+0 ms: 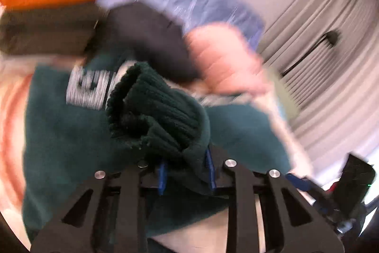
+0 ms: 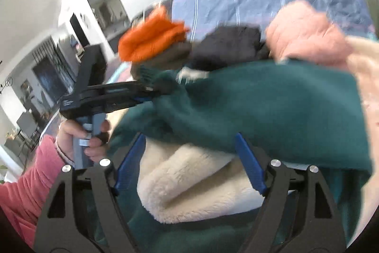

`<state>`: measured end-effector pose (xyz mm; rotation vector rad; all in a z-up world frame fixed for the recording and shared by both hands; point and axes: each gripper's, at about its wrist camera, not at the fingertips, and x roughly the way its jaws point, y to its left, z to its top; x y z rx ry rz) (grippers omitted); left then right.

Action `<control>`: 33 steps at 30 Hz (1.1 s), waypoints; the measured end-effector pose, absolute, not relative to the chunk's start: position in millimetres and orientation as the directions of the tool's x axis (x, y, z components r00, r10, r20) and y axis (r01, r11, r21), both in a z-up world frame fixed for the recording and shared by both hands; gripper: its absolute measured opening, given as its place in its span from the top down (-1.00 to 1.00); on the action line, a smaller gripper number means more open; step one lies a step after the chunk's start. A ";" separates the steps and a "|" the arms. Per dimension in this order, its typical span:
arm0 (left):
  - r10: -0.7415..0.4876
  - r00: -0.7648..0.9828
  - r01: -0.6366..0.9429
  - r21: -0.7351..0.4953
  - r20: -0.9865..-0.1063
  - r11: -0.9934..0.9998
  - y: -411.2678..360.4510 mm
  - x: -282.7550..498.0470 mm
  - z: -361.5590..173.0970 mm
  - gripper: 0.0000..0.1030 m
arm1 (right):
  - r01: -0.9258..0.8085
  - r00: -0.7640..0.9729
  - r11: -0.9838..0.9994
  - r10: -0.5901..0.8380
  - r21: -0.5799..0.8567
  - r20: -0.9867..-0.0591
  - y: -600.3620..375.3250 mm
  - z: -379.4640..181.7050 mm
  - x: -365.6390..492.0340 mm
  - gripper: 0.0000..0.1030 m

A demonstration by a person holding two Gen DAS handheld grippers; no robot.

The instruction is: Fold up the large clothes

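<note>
Ribbed cuff (image 1: 151,110) of green sweatshirt (image 2: 272,106) clamped in left gripper (image 1: 187,170) | right gripper (image 2: 189,165) wide, unloaded above cream fleece (image 2: 189,181) | carry sleeve flat across body, keep tension, avoid bunching.

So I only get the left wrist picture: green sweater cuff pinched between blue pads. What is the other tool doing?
Observer: The right gripper is open, its blue pads spread over a cream fleece.
Visitor: Is it touching the green sweater?
Observer: The green sweater drapes just above those pads; I cannot tell if they touch.
Visitor: Who holds my tool?
Observer: A hand in a pink sleeve grips the handle of the left gripper.
</note>
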<state>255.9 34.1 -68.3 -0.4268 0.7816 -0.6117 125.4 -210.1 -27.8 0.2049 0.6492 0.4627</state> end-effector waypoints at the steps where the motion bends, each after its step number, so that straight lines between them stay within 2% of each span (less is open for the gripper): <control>1: -0.668 0.581 0.386 -0.565 -0.465 0.729 41.8 247.4 -50.7 0.49 | -0.344 0.719 0.883 0.467 0.321 -0.514 -215.3 -23.9 122.0 -0.66; 3: -0.689 0.621 0.466 -0.531 -0.372 0.707 57.2 228.5 -16.1 0.48 | -0.322 0.765 0.886 0.451 0.334 -0.459 -233.1 -12.5 118.2 -0.69; 5: -0.670 0.653 0.493 -0.473 -0.352 0.730 68.0 216.0 -0.3 0.48 | -0.269 0.781 0.896 0.417 0.352 -0.466 -245.6 -14.6 126.4 -0.69; 7: -0.613 0.669 0.473 -0.394 -0.421 0.788 76.0 212.9 -11.8 0.40 | -0.169 0.761 0.926 0.340 0.337 -0.553 -250.3 -35.4 144.5 -0.69; 9: -0.538 0.655 0.411 -0.348 -0.530 0.843 82.3 220.8 -49.6 0.13 | -0.034 0.689 0.955 0.235 0.293 -0.686 -252.6 -79.4 163.9 -0.66; 11: -0.473 0.607 0.339 -0.330 -0.639 0.881 89.4 230.9 -98.3 0.05 | -0.014 0.711 0.968 0.186 0.251 -0.678 -247.5 -91.5 159.4 -0.67; 12: -0.480 0.597 0.324 -0.355 -0.643 0.877 93.9 231.8 -109.7 -0.04 | -0.037 0.725 0.978 0.168 0.206 -0.668 -239.2 -85.2 153.6 -0.67; 14: -0.527 0.602 0.300 -0.441 -0.600 0.846 107.6 229.7 -116.0 -0.08 | -0.066 0.736 0.989 0.138 0.132 -0.663 -229.9 -71.3 147.8 -0.67; 16: -0.489 0.650 0.287 -0.407 -0.582 0.867 112.1 226.2 -97.8 -0.29 | -0.099 0.751 0.986 0.161 0.131 -0.641 -229.5 -58.5 142.6 -0.64; 19: -0.382 0.744 0.249 -0.302 -0.549 0.920 117.5 223.0 -64.0 -0.31 | -0.130 0.773 0.972 0.223 0.195 -0.594 -240.9 -36.0 136.2 -0.62; 21: -0.351 0.784 0.194 -0.335 -0.511 0.922 133.9 216.0 -41.5 -0.31 | -0.141 0.774 0.966 0.245 0.218 -0.584 -242.7 -27.5 142.4 -0.55; 23: -0.400 0.798 0.222 -0.399 -0.450 0.890 137.8 211.1 -23.7 -0.30 | -0.139 0.757 0.964 0.251 0.226 -0.603 -239.9 -32.3 153.9 -0.48; 25: -0.458 0.784 0.298 -0.393 -0.418 0.870 121.8 197.7 -12.5 -0.30 | -0.125 0.720 0.966 0.246 0.228 -0.649 -233.0 -47.0 166.3 -0.48; 27: -0.483 0.742 0.356 -0.337 -0.465 0.872 86.5 198.6 -16.7 -0.31 | -0.088 0.668 0.970 0.227 0.227 -0.708 -223.0 -73.6 180.5 -0.48; 29: -0.457 0.691 0.373 -0.265 -0.560 0.889 53.7 207.5 -36.7 -0.31 | -0.083 0.697 0.987 0.157 0.139 -0.700 -211.0 -84.9 178.9 -0.49; 31: -0.312 0.648 0.346 -0.097 -0.695 0.933 19.6 223.2 -87.4 -0.48 | -0.094 0.718 0.995 0.099 0.045 -0.689 -198.3 -84.9 172.7 -0.49; 32: -0.250 0.662 0.343 -0.012 -0.707 0.939 11.0 225.2 -106.0 -0.57 | -0.100 0.722 0.994 0.095 0.032 -0.686 -196.3 -85.4 170.9 -0.49; 33: -0.239 0.683 0.346 0.018 -0.691 0.938 8.2 225.3 -120.5 -0.64 | -0.103 0.722 0.994 0.094 0.028 -0.686 -196.0 -86.7 170.7 -0.49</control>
